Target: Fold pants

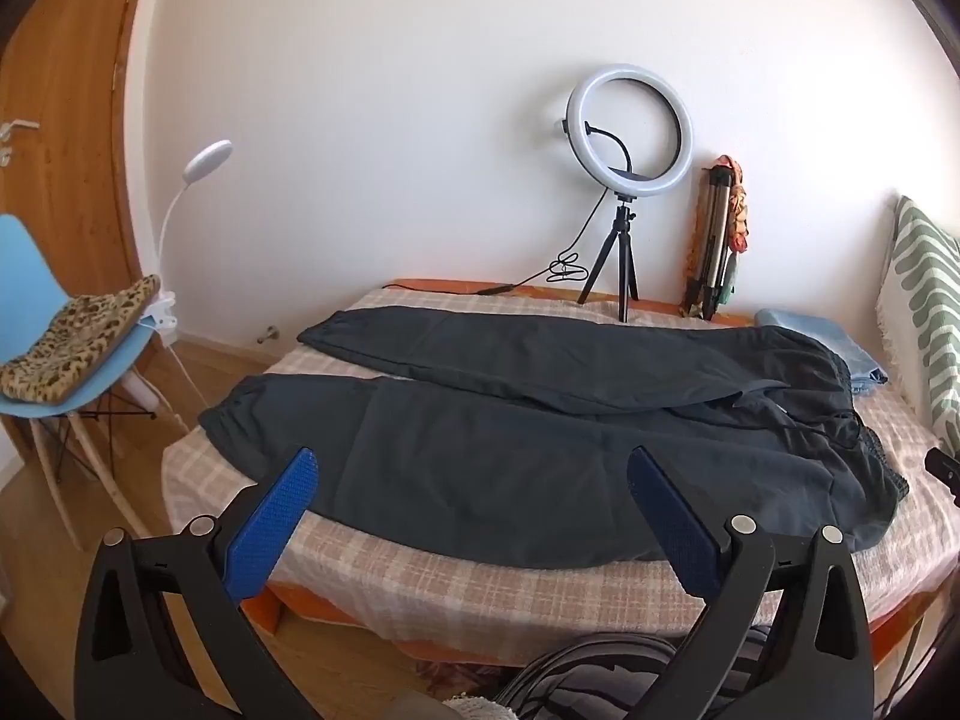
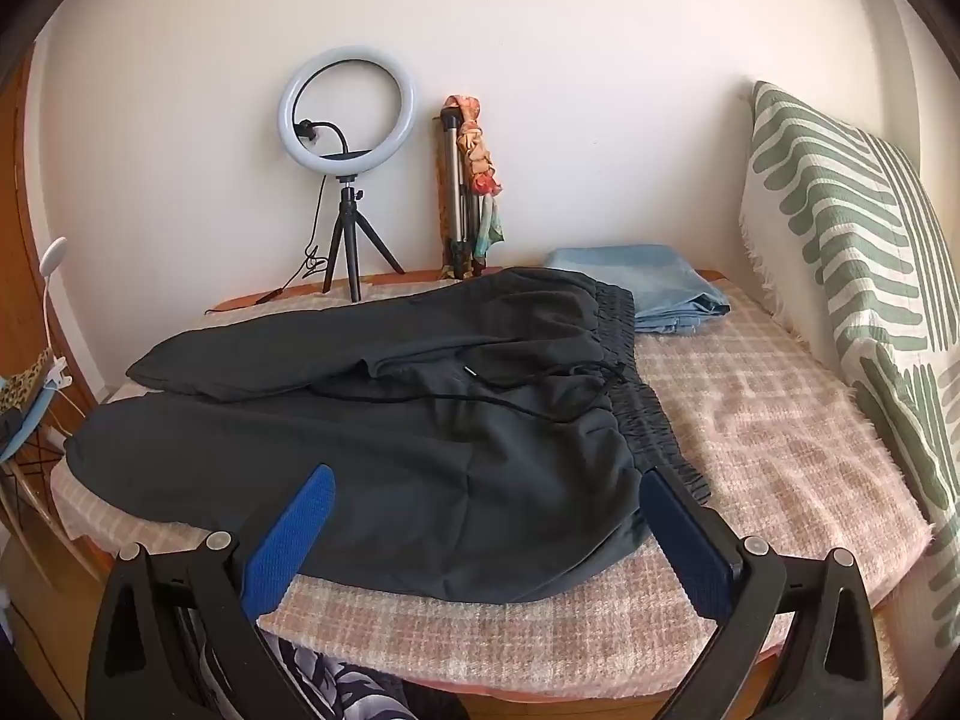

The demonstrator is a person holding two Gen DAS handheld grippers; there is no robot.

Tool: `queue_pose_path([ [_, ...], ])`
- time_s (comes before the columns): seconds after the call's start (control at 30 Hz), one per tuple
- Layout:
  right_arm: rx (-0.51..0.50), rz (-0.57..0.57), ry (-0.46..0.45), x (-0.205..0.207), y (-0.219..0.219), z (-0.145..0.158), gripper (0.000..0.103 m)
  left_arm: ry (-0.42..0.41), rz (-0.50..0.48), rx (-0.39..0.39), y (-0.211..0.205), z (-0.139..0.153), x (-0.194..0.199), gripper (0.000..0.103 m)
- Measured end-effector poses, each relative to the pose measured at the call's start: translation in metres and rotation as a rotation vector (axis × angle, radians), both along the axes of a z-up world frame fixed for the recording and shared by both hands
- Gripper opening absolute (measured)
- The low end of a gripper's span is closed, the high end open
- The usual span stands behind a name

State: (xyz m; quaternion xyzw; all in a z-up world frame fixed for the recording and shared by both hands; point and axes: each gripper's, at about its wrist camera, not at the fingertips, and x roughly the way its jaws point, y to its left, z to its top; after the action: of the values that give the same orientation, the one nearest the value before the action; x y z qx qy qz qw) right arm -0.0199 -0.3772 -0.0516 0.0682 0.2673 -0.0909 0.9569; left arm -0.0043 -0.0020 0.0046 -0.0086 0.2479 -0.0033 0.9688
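Dark grey pants [image 1: 510, 444] lie spread flat on the bed's checked cover [image 1: 480, 594]. The two legs point left and the elastic waistband with a black drawstring lies to the right [image 2: 624, 384]. My left gripper [image 1: 474, 462] is open and empty, held in front of the near leg at the bed's front edge. My right gripper [image 2: 486, 480] is open and empty, held in front of the hip and waistband part of the pants [image 2: 420, 450]. Neither gripper touches the cloth.
A ring light on a small tripod [image 1: 627, 138] and a folded tripod [image 1: 714, 240] stand at the wall behind the bed. Folded blue cloth [image 2: 648, 282] lies behind the waistband. A green-patterned cushion [image 2: 852, 276] leans at the right. A blue chair [image 1: 54, 348] stands left.
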Motion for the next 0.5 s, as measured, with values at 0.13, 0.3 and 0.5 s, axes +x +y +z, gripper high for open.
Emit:
queue_pose_path([
  [0.13, -0.001, 0.000, 0.000, 0.0000, -0.0013, 0.0002, 0.103, -0.009, 0.003, 0.003, -0.0027, 0.0036, -0.0009, 0.103],
  [0.3, 0.000, 0.004, 0.000, 0.0003, 0.0000, 0.0009, 0.103, -0.014, 0.003, 0.003, -0.0029, 0.0070, -0.0012, 0.103],
  [0.5, -0.002, 0.006, -0.001, -0.0002, -0.0007, 0.0009, 0.103, -0.013, -0.002, 0.007, -0.0031, 0.0094, 0.0016, 0.103],
])
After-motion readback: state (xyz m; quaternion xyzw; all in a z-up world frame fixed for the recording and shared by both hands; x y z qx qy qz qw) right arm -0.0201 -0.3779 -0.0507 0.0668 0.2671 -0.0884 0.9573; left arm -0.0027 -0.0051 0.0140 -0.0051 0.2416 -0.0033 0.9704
